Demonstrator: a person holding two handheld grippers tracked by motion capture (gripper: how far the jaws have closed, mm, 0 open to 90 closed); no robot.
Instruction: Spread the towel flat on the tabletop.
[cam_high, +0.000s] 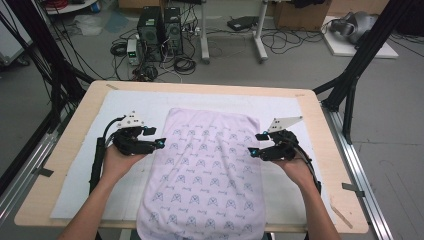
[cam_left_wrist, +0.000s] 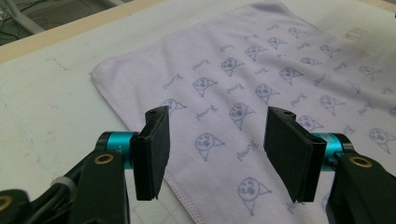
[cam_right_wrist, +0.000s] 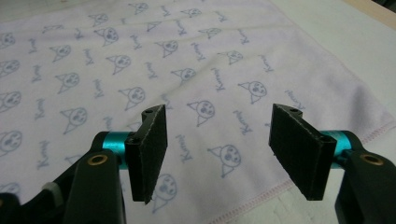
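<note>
I hold my left tongs (cam_high: 161, 143) at the left edge of the towel (cam_high: 205, 175), and my right tongs (cam_high: 253, 150) at its right edge. Both pairs stand apart with nothing between the pads.

The towel lies flat on a white mat (cam_high: 90, 170) that covers most of the table (cam_high: 65, 150). It is pale lilac with a small blue cat-face print and a stitched hem. Its far edge lies across the middle of the mat; its near end hangs over the table's near edge, between my forearms.

In the left gripper view, my left tongs (cam_left_wrist: 215, 140) hang over the towel's (cam_left_wrist: 261, 79) side hem: the left pad (cam_left_wrist: 154, 151) is above the hem line, with bare mat (cam_left_wrist: 51, 102) just beside it, and the right pad (cam_left_wrist: 289, 149) is above the printed cloth. The far left corner of the towel shows ahead of them, lying flat. I cannot tell whether the pads touch the cloth.

In the right gripper view, my right tongs (cam_right_wrist: 219, 149) are over the towel (cam_right_wrist: 140, 60) near its side hem, which runs across the lower right of that view with mat (cam_right_wrist: 355, 51) beyond it. Both pads there are above printed cloth.

My left hand (cam_high: 117, 162) and right hand (cam_high: 295, 167) grip the handles from the near side, with a cable trailing from each.
</note>
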